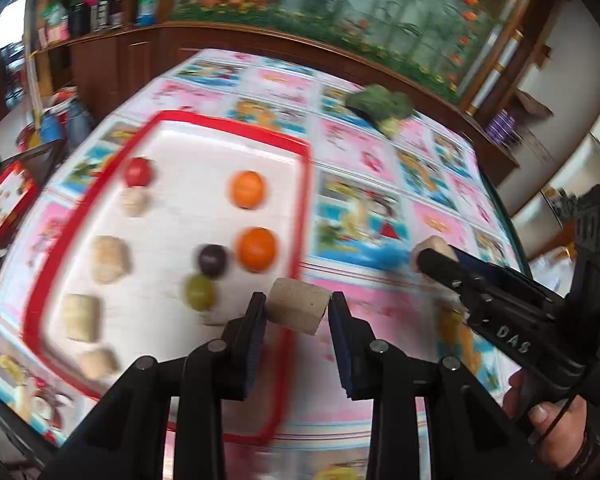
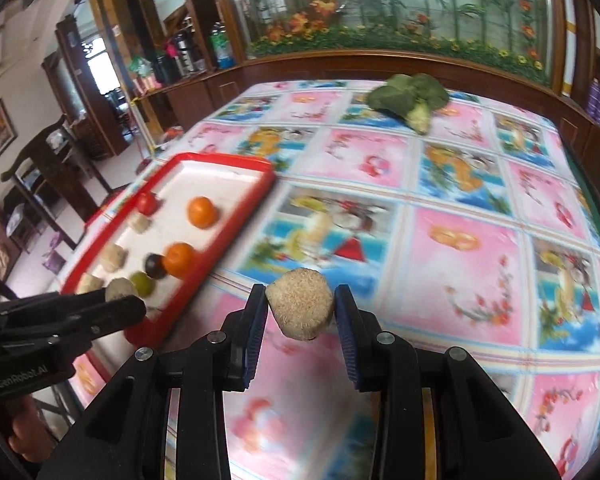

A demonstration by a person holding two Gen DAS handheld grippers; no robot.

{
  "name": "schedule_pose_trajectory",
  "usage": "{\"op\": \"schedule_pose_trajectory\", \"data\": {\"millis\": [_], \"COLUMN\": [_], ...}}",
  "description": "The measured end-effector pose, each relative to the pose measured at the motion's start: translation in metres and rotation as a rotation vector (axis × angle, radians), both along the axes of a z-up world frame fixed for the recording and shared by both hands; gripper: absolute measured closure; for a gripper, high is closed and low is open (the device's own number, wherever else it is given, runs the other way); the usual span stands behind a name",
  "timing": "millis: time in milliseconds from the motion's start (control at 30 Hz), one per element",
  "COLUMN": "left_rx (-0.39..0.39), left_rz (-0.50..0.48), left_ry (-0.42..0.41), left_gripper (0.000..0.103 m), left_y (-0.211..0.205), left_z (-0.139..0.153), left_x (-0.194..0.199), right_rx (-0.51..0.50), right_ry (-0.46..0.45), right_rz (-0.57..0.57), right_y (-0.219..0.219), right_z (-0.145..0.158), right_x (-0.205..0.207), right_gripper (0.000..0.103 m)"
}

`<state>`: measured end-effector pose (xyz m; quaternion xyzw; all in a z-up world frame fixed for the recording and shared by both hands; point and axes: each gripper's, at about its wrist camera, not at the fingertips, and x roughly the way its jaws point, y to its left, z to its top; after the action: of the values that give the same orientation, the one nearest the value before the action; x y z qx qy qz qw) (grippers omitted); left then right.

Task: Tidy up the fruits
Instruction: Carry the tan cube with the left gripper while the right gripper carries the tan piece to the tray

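My left gripper [image 1: 298,314] is shut on a beige cylinder piece [image 1: 296,310] and holds it above the right edge of the red-rimmed white tray [image 1: 228,122]. My right gripper [image 2: 300,306] is shut on another beige cylinder piece [image 2: 300,306], above the tablecloth right of the tray [image 2: 224,160]. On the tray lie two oranges [image 1: 256,250] [image 1: 247,189], a red fruit [image 1: 138,171], a dark plum [image 1: 211,259], a green fruit [image 1: 199,292] and several beige cylinder pieces [image 1: 109,258]. The right gripper also shows in the left wrist view [image 1: 430,256], and the left gripper in the right wrist view [image 2: 120,296].
A head of broccoli [image 2: 410,98] lies at the far side of the table, on the pink and blue picture cloth [image 2: 460,240]. A dark wooden cabinet with a flower mural [image 2: 380,20] runs behind the table. A chair [image 2: 48,152] stands at the left.
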<state>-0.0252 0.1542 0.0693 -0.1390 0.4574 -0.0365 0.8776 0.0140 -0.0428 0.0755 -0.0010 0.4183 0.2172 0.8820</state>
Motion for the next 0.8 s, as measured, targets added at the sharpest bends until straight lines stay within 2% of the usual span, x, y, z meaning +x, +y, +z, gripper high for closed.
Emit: {"op": "schedule_pose_trajectory", "data": {"millis": [333, 533, 800], "left_rx": [0.083, 0.095, 0.105], "left_rz": [0.099, 0.103, 0.103], "left_ry": [0.025, 0.050, 0.089], "left_gripper": [0.069, 0.069, 0.069], "left_y": [0.072, 0.081, 0.078], "left_z": [-0.009, -0.021, -0.042], "left_x": [0.032, 0.064, 0.101], "right_rx": [0.035, 0.031, -0.027], "right_ry": [0.016, 0.027, 0.059], "right_rz": [0.078, 0.109, 0.127], "right_y": [0.069, 0.109, 0.140], "right_z": [0.007, 0.001, -0.026], "right_x": [0.045, 0.084, 0.122], "right_gripper": [0.070, 0.070, 0.070]}}
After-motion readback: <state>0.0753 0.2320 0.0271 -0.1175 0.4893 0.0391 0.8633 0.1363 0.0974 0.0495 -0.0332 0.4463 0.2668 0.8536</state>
